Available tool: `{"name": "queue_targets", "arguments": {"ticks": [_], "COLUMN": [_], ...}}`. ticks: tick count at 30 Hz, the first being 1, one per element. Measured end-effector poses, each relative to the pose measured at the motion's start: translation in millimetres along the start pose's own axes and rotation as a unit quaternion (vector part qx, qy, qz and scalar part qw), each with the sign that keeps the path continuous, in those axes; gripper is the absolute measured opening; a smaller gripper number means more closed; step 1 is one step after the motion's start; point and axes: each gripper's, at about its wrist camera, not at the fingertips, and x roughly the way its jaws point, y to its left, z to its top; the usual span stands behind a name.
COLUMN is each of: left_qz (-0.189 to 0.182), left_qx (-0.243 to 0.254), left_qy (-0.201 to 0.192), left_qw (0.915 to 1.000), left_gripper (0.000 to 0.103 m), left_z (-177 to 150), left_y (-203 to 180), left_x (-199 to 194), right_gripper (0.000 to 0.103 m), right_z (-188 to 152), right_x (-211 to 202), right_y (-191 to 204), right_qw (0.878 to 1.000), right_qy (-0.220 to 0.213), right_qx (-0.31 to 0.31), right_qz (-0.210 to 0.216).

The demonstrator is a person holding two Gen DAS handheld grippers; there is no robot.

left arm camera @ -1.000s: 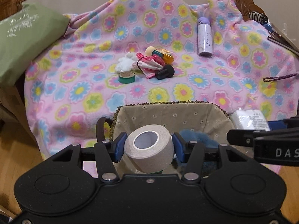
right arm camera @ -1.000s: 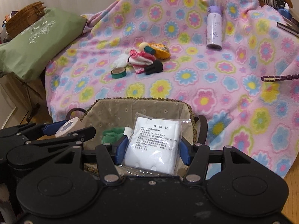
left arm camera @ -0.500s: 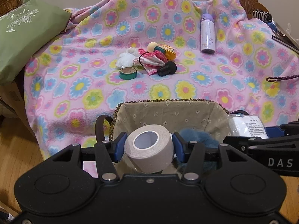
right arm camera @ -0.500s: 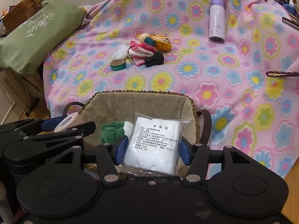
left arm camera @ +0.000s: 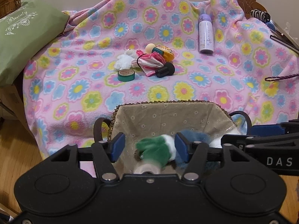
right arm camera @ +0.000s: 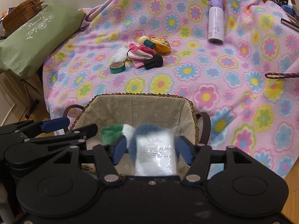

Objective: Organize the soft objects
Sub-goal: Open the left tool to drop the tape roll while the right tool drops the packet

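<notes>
Left wrist view: the left gripper (left arm camera: pixel 148 147) hangs over the lined basket (left arm camera: pixel 168 112), jaws opening. The tape roll (left arm camera: pixel 147 169) drops blurred below the pads, nothing pinched; a green-and-white soft toy (left arm camera: pixel 156 148) lies inside already.

Right wrist view: the right gripper (right arm camera: pixel 151 148) is opening too, and the plastic-wrapped white packet (right arm camera: pixel 156 155) sits blurred between the pads, apparently falling loose. Probably best to hold both tools steady above the basket until everything settles, then lift straight out without snagging the liner.
</notes>
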Motion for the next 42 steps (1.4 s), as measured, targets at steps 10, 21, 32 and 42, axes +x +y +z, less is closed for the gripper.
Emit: {"name": "queue_targets", "arguments": {"ticks": [10, 21, 32, 42], "left_qz": [0.001, 0.004, 0.004, 0.004], "left_qx": [0.001, 0.003, 0.003, 0.002], "left_qy": [0.001, 0.002, 0.006, 0.001], "left_qw": [1.0, 1.0, 1.0, 1.0], "left_gripper": [0.057, 0.06, 0.061, 0.064], "left_z": [-1.0, -2.8, -2.7, -3.0], "left_y": [-0.1, 0.8, 0.6, 0.1], "left_x": [-1.2, -2.3, -1.7, -2.8], "right_gripper": [0.064, 0.064, 0.065, 0.066], "right_z": [-0.8, -1.6, -2.0, -2.4], "right_x": [-1.1, -1.0, -2.3, -2.8], "right_y": [0.0, -1.9, -3.6, -2.5], "right_qw": [1.0, 1.0, 1.0, 1.0], "right_qy": [-0.002, -0.002, -0.004, -0.004], "right_qx": [0.007, 0.007, 0.009, 0.01], "right_qz": [-0.005, -0.006, -0.009, -0.01]}}
